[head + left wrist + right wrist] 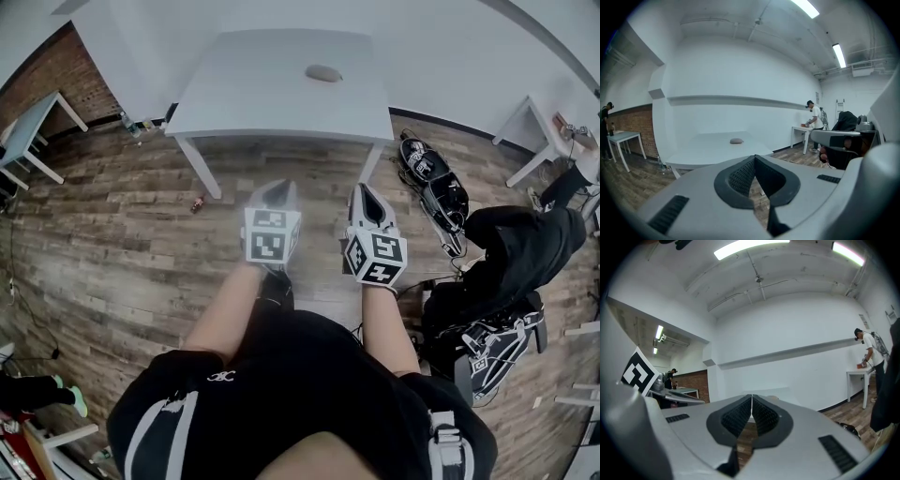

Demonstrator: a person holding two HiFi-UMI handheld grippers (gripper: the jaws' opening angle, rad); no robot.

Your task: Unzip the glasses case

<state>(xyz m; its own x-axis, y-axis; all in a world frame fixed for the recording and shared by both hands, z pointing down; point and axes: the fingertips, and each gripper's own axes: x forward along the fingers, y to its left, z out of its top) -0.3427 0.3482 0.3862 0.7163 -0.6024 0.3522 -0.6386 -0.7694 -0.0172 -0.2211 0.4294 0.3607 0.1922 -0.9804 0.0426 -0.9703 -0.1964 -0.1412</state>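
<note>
Small grey oval zip-up glasses case [323, 72] lies flat and alone on the white rectangular worktop [244, 94], in its right half, set back from the near edge and clear of the right edge. It shows up in the left gripper view too [736, 140], past the jaw tips. I'm standing back on the wood-plank floor [112, 234], short of the near edge, so nothing is in reach yet. Left gripper [278, 190] has its jaws closed together with nothing between them, confirmed in its own view [754, 157]. Right gripper [367, 193] is the same: pads meeting, empty [751, 396]. My read is that they're closed because there's nothing to hold at this range. Both are held out in front of me side by side, noses toward the worktop, which lines them up for a two-handed job: I'd guess one pins the case body and the other takes the zip pull. I can't make out the zip or pull tab from here, nor which way the case is turned, so which gripper does what is undecided. Both jaws will need to open before any contact. Task not started, case zipped as far as I can judge. Black bags [525, 244] sit on the floor off the right edge, outside my line to the worktop.
</note>
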